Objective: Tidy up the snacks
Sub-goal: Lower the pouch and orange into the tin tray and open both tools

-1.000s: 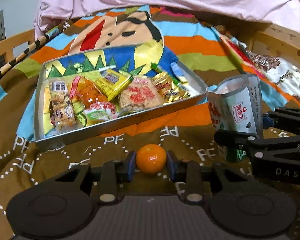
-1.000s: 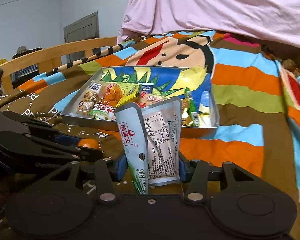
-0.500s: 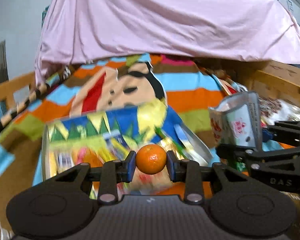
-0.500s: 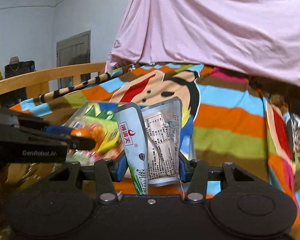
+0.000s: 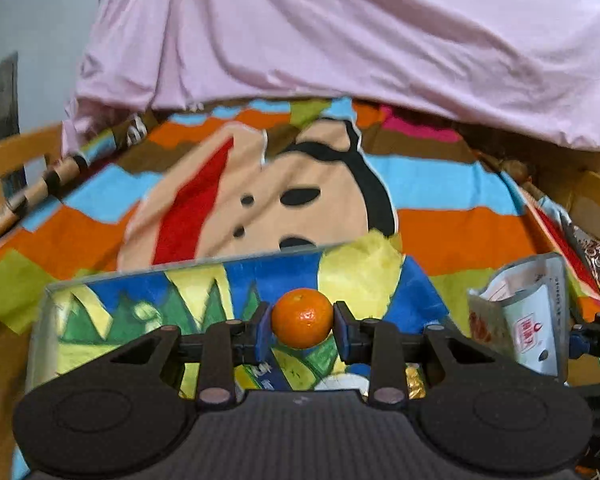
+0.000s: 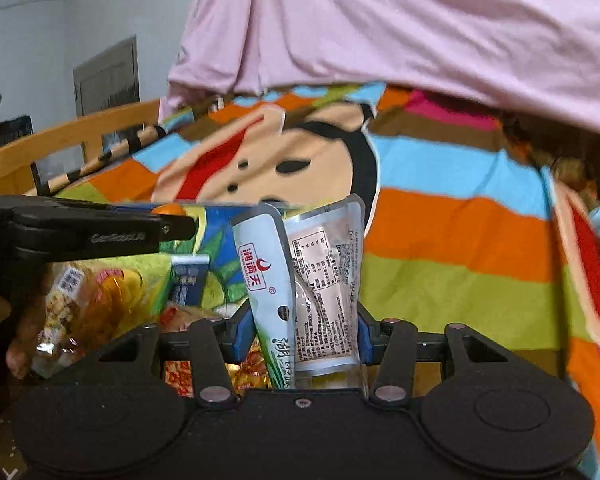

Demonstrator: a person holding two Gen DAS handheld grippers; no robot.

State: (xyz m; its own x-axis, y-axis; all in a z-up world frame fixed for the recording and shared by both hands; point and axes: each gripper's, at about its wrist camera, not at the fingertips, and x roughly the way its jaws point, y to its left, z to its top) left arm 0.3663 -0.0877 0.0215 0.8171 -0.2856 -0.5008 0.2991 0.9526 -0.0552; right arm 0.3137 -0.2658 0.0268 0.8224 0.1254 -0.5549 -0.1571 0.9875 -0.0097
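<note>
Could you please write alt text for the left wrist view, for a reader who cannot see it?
The left gripper holds a small orange mandarin between its blue pads, above a metal tray with a colourful lining. At right, the right gripper holds a white snack pouch; a striped cartoon blanket and pink sheet lie behind.

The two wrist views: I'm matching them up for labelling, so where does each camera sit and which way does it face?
Left wrist: on the left gripper, looking along its fingers over the tray at the blanket; it grips an orange.
Right wrist: on the right gripper, facing likewise; it grips a pouch.
Shared: tray, orange, pouch, each other's gripper.
</note>
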